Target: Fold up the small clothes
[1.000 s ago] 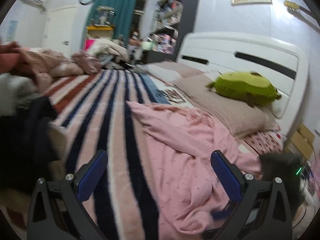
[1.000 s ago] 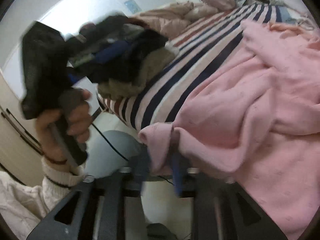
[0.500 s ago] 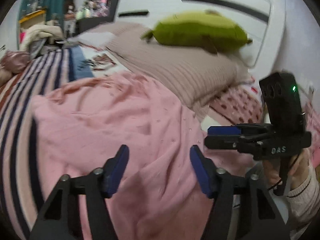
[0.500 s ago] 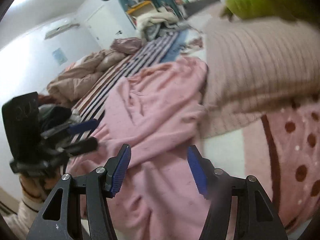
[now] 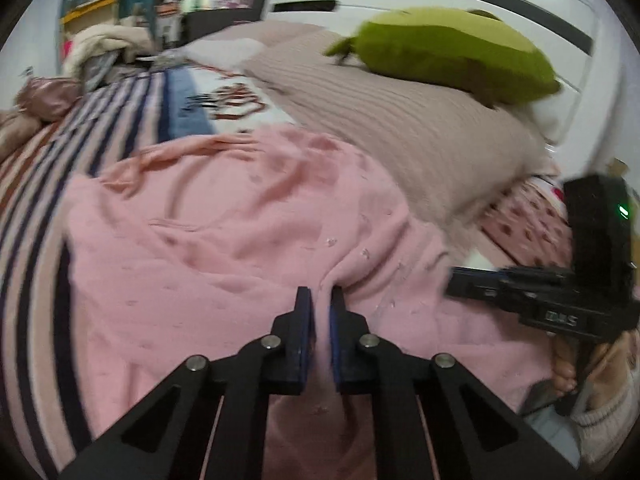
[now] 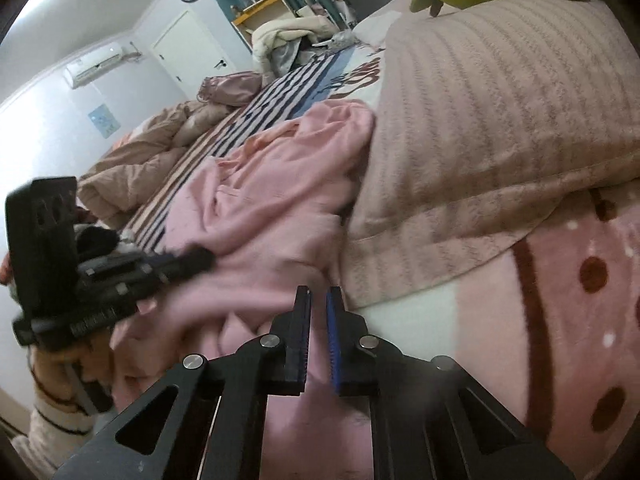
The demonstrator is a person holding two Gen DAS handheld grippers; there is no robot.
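Note:
A pink garment [image 5: 224,232] lies crumpled across the bed, its near edge toward me. My left gripper [image 5: 320,300] has its jaws closing down to shut, with a raised fold of the pink cloth pinched between the blue pads. My right gripper [image 6: 318,300] is likewise closing to shut on the garment's [image 6: 272,184] near edge, beside the pillow. Each gripper shows in the other's view: the right gripper [image 5: 454,280] at the right with its tips on the cloth, the left gripper [image 6: 200,258] at the left, blurred.
A ribbed beige pillow [image 5: 400,128] with a green plush toy [image 5: 448,52] on it lies against the white headboard [image 5: 500,12]. A striped blanket [image 5: 40,184] covers the bed to the left, a dotted pink one [image 6: 580,300] to the right. A crumpled duvet [image 6: 132,168] lies farther off.
Both grippers swung over to the garment's near edge by the pillow. Their jaws, open half a second ago, have closed on pink cloth.

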